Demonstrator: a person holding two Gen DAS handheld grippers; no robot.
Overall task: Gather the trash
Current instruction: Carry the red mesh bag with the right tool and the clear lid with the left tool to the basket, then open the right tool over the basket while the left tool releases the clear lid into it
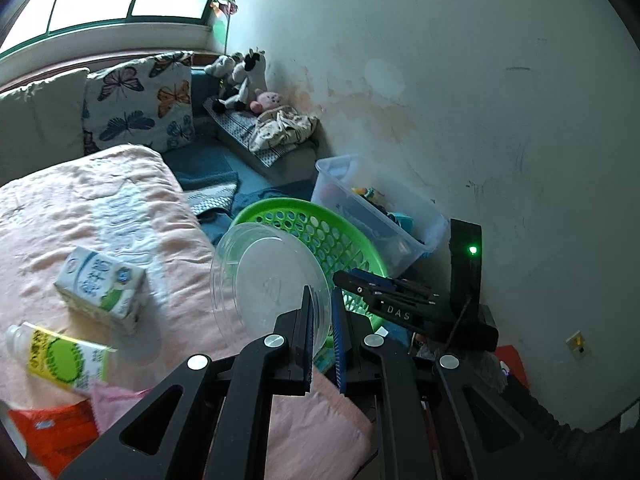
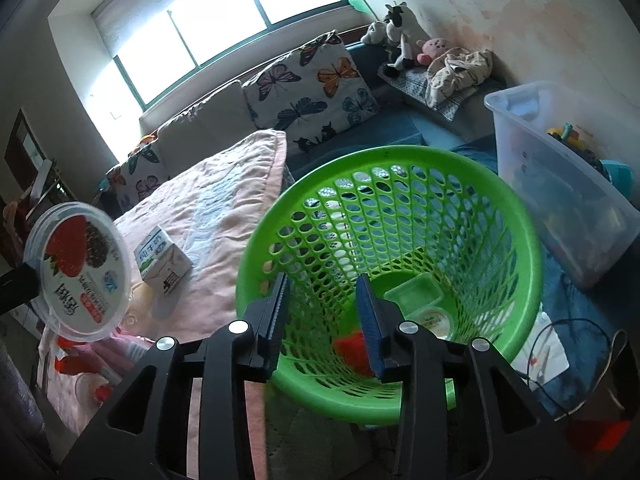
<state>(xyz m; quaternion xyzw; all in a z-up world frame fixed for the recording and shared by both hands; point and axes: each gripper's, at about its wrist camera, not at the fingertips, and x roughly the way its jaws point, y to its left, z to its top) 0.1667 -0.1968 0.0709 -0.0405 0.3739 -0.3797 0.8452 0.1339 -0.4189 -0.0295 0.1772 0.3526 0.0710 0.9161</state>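
Daylight pours from the window (image 2: 208, 28), blown out to white in both views; the room below sits dimmer, with a cool green cast; the wall (image 1: 460, 92) is evenly lit — soft glare patches on it; fisheye bending curves every edge, with black corners; the carton (image 1: 100, 284) and bottle (image 1: 60, 356) smear with motion blur.

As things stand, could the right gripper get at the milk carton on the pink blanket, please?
Probably yes: the right gripper is open and empty above the green basket, and the milk carton lies uncovered beside it on the pink blanket.
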